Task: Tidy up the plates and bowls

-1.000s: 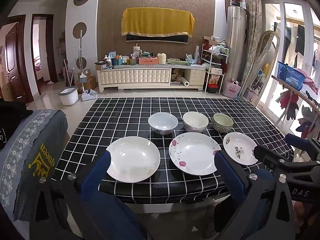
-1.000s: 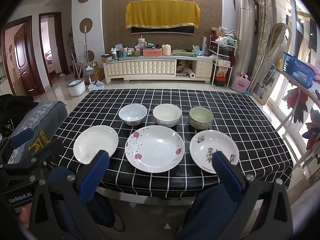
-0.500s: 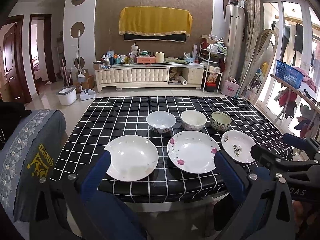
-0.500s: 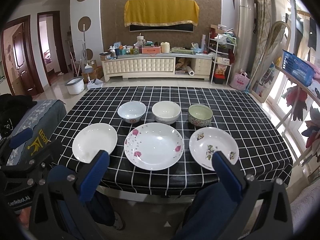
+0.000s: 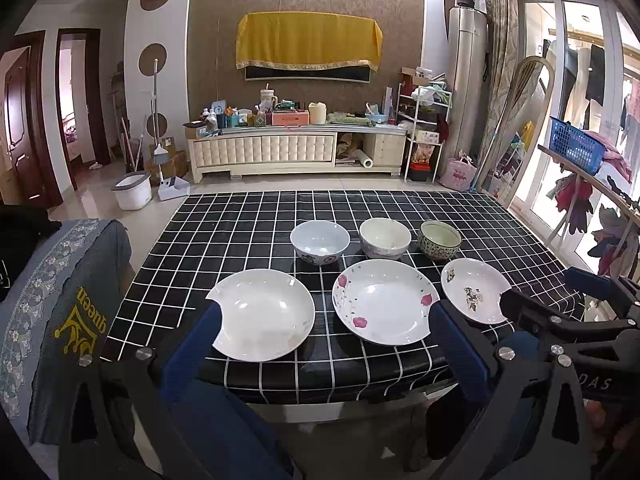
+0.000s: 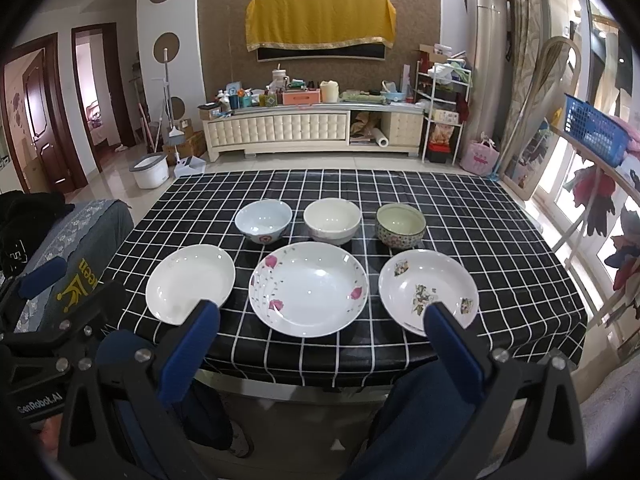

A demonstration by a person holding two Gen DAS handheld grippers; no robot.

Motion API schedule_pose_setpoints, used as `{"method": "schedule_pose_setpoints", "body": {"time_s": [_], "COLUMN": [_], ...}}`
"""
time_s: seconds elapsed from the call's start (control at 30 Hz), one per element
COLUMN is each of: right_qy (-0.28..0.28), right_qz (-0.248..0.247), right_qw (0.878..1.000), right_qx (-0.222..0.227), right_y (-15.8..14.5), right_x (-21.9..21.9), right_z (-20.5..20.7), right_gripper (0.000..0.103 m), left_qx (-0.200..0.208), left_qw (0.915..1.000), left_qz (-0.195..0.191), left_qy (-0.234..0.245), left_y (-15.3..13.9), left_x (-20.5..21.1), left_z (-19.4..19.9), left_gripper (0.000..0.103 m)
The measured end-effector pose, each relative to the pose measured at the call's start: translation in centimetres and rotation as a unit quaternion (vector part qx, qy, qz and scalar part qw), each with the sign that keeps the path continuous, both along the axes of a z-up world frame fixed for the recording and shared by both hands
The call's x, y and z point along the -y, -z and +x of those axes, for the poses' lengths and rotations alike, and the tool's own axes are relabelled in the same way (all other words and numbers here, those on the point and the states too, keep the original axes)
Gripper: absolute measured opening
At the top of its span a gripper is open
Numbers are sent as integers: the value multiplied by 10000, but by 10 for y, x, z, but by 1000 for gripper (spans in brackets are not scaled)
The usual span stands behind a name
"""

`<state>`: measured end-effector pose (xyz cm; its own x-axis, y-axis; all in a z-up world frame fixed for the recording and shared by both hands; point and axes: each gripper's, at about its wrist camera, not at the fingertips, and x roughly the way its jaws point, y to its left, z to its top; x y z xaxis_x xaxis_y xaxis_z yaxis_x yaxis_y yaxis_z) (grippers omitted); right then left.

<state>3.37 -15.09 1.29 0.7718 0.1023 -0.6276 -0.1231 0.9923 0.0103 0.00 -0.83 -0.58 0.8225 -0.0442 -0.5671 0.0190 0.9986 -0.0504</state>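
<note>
A table (image 6: 500,240) with a black checked cloth is holding three plates in front and three bowls right behind them. The pink-flower plate (image 6: 308,289) is sitting in the middle, between the white plate (image 6: 190,282) and the leaf plate (image 6: 428,286), with the blue bowl (image 6: 263,221), cream bowl (image 6: 332,220) and green bowl (image 6: 401,225) lined up behind. The left gripper (image 5: 326,324) and the right gripper (image 6: 320,320) are both hanging wide open at the near edge, holding nothing.

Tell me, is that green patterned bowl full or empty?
Empty. The green patterned bowl stands upright on the table, and its pale inside shows bare, with no food.
</note>
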Motion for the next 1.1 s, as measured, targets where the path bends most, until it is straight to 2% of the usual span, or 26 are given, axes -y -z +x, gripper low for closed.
{"method": "schedule_pose_setpoints", "body": {"time_s": [0.37,0.43,0.53,0.77,0.8,0.93,1.1], "right_qy": [23,13,-177,-450,-530,-817,-1275], "right_qz": [75,309,476,18,-18,610,522], "right_qw": [9994,9979,9970,9967,9965,9948,9898], "right_qx": [323,568,580,672,654,-33,-351], "right_y": [-18,-25,-33,-36,-36,-28,-17], "right_x": [3,6,2,-37,-46,-61,-99], "right_z": [3,4,17,52,61,91,121], "right_gripper": [103,103,103,103,103,103,103], "left_qx": [157,195,202,130,111,-101,-462], "left_qw": [9999,9998,9997,9995,9995,9989,9957], "left_qz": [26,86,95,30,35,9,-142], "left_qy": [22,8,-23,-272,-304,-467,-793], "left_y": [-18,-23,-30,-37,-37,-29,-10], "left_x": [-3,-4,-11,-42,-46,-69,-101], "left_z": [5,9,17,40,44,63,87], "left_gripper": [102,102,102,102,102,102,102]}}
